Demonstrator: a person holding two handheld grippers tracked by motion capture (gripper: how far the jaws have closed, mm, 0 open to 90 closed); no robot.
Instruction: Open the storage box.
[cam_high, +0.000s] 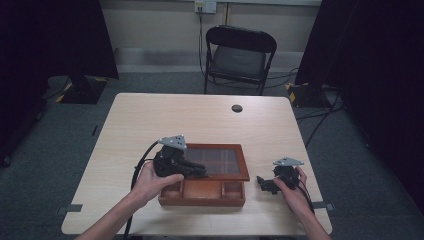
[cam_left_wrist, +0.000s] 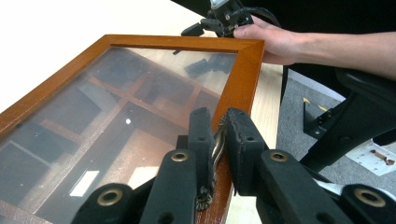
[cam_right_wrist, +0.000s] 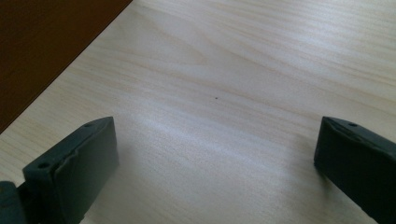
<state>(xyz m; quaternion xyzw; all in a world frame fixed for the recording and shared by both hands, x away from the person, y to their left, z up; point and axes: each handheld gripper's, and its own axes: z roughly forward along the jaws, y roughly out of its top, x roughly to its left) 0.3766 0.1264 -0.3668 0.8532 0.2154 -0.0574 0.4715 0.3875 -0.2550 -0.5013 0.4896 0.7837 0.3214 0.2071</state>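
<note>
A pale, light-wood rectangular surface (cam_high: 150, 125) with rounded corners stands on a grey carpeted floor (cam_high: 350, 165), with a small dark round cable hole (cam_high: 237, 108) near its far edge. Beyond it, a black folding chair with a padded seat (cam_high: 239, 57) faces the surface, set against a beige wall (cam_high: 160, 25) with a paler skirting strip along its foot. A white wall socket (cam_high: 205, 6) sits high on that wall, a cable hanging from it. Black curtains (cam_high: 55, 40) hang at both sides, leaving the corners dark. Black stand bases marked with yellow-and-black tape (cam_high: 80, 90) rest on the carpet at left and right, and loose black cables (cam_high: 320, 120) trail across the floor at right. The light is dim and even.
</note>
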